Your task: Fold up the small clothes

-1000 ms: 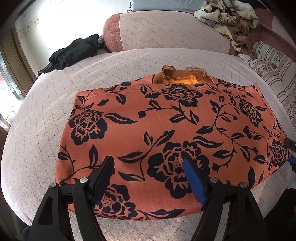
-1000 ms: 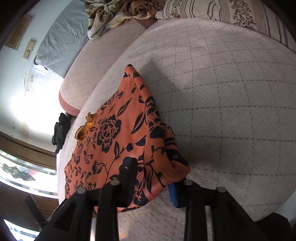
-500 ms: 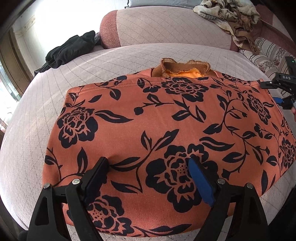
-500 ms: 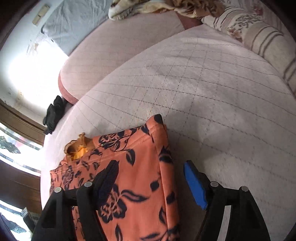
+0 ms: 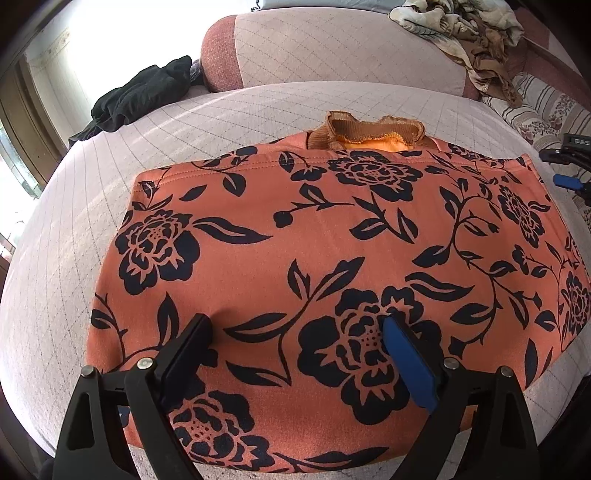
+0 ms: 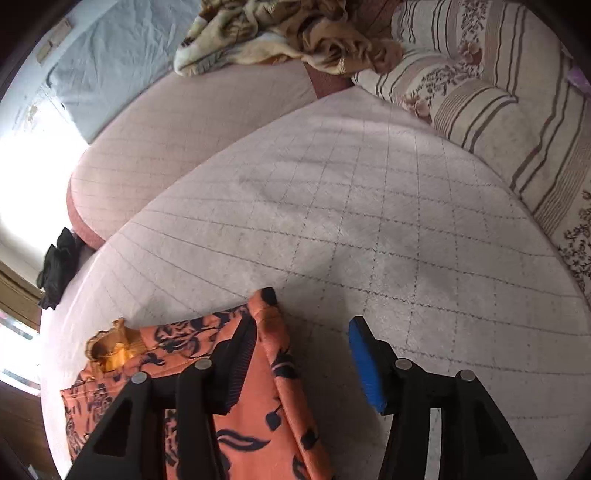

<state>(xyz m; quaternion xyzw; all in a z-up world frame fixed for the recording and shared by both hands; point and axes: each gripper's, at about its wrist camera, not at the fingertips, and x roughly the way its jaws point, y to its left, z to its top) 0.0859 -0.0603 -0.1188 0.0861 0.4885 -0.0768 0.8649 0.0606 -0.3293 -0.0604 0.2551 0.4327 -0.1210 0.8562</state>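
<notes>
**Both grippers spread over the folded floral garment**

On the quilted pale-pink cushion (image 5: 332, 107), nearest the left wrist camera, the left gripper (image 5: 295, 328) stands with its two fingers wide apart, one black (image 5: 184, 354) and one with a blue pad (image 5: 406, 365). Both tips sit over the near part of the orange garment printed with black flowers (image 5: 314, 240); whether they press into the cloth or only hover above it cannot be told. They pinch nothing.

The garment lies folded flat across the cushion, its near edge by the cushion's front. At its far edge a ruffled brown collar with a bright orange lining (image 5: 369, 131) pokes out from under the fold.

In the right wrist view, the right gripper (image 6: 303, 332) is also spread wide and holds nothing. Its black finger (image 6: 236, 365) lies over the garment's far right corner (image 6: 266, 306), while its blue-padded finger (image 6: 365, 365) is over bare cushion just beside the cloth's edge.

Farther off, a crumpled black cloth (image 5: 144, 96) rests at the cushion's left rear. Behind rises a pink quilted backrest (image 5: 332, 48), with a heap of beige and brown patterned fabric (image 5: 469, 29) on it, and a striped floral pillow (image 6: 498, 92) to the right.
</notes>
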